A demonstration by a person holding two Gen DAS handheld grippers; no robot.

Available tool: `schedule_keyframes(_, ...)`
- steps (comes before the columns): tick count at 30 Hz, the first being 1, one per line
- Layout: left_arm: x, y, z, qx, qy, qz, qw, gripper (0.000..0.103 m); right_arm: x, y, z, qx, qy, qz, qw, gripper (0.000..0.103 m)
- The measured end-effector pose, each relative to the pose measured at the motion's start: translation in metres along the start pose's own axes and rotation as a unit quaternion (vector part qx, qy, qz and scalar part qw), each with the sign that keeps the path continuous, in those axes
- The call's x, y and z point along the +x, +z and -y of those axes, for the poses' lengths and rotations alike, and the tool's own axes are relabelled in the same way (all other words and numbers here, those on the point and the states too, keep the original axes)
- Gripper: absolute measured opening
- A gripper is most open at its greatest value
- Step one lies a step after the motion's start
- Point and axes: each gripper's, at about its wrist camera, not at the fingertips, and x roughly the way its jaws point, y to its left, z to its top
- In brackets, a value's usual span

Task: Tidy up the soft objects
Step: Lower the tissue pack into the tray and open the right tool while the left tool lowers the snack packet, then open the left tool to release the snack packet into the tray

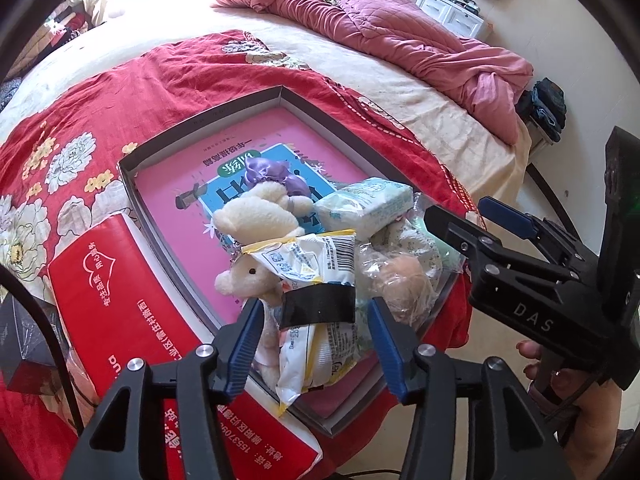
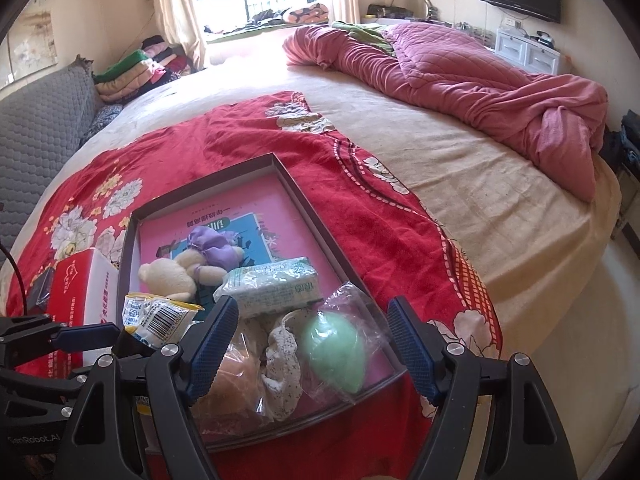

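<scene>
Left gripper [image 1: 316, 344]: fingers part-open, straddling the snack packet [image 1: 316, 300]. I see a gap on both sides, so the pads are not pressing. The packet lies in the near corner of the shallow box [image 1: 200, 124], leaning on the cream plush bear [image 1: 256, 216], its lower end over the box rim.

Right gripper [image 2: 312, 344]: fingers wide, nothing between them, hovering over the bagged green soft thing [image 2: 334, 344] and the floral cloth [image 2: 282, 364] at the box's near end.

Handling, my judgement:
- Packet: light, crinkly, slick film. It would slip if pinched on the loose edge. Best taken across the black-taped middle band.
- Bear: soft and compressible; take it by the body, not a limb.
- Tissue pack [image 1: 366, 204]: squashy, wrapper slippery.
- Bagged items: loose plastic bunches, so close on the contents.

Surroundings: the red carton [image 1: 116, 280] sits hard against the box's left wall on the red floral blanket [image 1: 120, 80], over the bed. The items are crowded and overlapping, and the two grippers stand close together.
</scene>
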Motion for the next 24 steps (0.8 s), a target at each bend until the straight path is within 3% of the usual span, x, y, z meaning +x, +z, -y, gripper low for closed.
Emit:
schedule_keyframes(7,-0.013,-0.003,0.003,0.007,0.017,0.012,0.9998,0.056,-0.009,-0.006,-0.004,0.002,-0.003,0.0,1.0,0.078)
schedule_keyframes(15,-0.027,-0.01,0.005,0.01,0.033,0.026,0.9991,0.07,-0.023,-0.007,-0.01,-0.001,-0.007,0.009,1.0,0.078)
schedule_keyframes(24,-0.044,-0.014,0.001,0.002,0.047,0.041,0.998,0.079,-0.037,-0.006,-0.015,-0.006,-0.016,0.023,1.0,0.079)
